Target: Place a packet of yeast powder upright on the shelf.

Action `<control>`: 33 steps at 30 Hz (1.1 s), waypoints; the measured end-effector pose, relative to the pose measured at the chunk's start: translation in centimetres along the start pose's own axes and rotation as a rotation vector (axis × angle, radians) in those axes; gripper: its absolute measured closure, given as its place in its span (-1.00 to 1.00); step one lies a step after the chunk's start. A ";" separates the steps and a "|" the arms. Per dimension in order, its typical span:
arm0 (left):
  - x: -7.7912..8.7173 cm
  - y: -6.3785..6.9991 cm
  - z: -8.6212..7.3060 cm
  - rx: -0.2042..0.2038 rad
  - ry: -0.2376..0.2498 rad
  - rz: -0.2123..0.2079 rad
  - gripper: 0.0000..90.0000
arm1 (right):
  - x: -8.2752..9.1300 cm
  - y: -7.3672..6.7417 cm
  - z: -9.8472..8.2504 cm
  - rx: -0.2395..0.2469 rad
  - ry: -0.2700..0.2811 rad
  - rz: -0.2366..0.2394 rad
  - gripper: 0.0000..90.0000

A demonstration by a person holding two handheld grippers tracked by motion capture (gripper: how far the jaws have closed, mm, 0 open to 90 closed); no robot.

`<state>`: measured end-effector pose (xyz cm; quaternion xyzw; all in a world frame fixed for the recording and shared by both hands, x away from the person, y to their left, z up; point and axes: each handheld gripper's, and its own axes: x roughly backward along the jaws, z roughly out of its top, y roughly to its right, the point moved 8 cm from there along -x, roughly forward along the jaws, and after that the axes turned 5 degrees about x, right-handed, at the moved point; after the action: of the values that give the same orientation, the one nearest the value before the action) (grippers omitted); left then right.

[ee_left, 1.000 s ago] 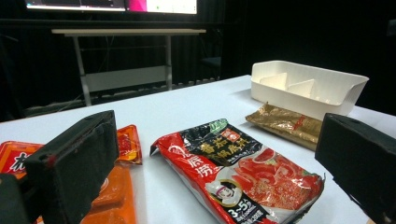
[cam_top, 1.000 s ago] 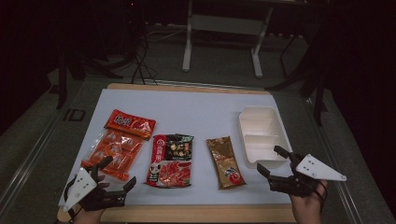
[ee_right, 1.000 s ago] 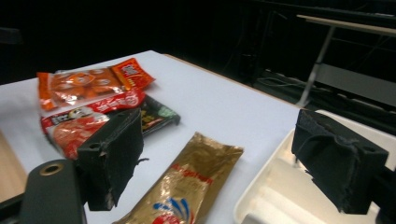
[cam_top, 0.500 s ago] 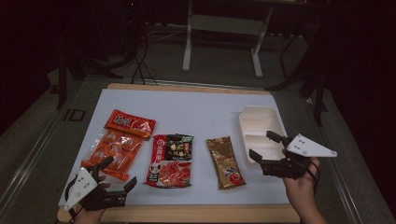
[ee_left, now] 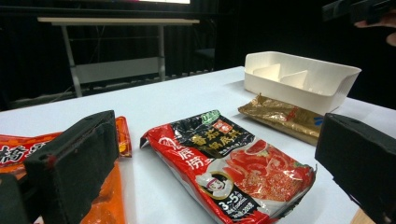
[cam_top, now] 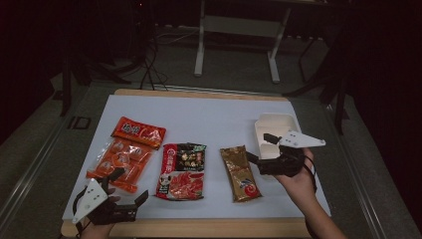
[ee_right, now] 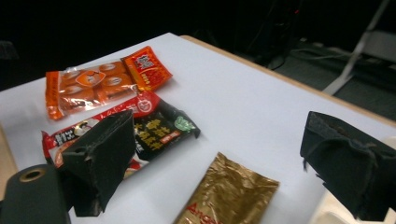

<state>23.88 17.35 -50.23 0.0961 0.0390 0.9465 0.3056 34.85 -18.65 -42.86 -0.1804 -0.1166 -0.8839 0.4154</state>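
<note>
Our right gripper [cam_top: 262,149], jaws wide and empty, having just opened further, hangs by the white tray [cam_top: 271,124]. Gold packet [cam_top: 241,172] lies just left, long axis front-to-back; left gripper [cam_top: 130,188] open, farther off.

Print on the snack packets, mostly too small or blurred to read.
Red-and-black packet [ee_left: 229,163]: large white Chinese characters down its red edge and yellow ones on the black panel, not legible to me; near its lower end "3-5" in white. Gold packet [ee_right: 224,198]: red lettering starting "Ang", the rest cut off. Orange packet [cam_top: 138,132]: white Chinese characters, unreadable. Clear orange pack [cam_top: 118,159]: print too blurred to read.
</note>
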 end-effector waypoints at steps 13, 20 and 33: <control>-0.1 0.1 -0.2 -0.001 -0.011 -0.009 -0.99 | -5.5 1.8 -2.0 -0.072 -0.135 -0.020 -0.70; -0.2 0.1 -0.2 -0.004 -0.017 -0.008 -0.99 | -8.4 2.8 -3.6 -0.106 -0.247 -0.065 -0.63; -0.2 0.1 -0.2 -0.002 -0.015 -0.014 -0.99 | -12.1 4.1 -6.8 -0.168 -0.412 -0.123 -0.54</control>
<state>23.91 17.18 -50.46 0.1028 0.0363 0.9436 0.3125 43.67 -15.24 -53.88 -0.3834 -0.1356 -0.8587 0.3117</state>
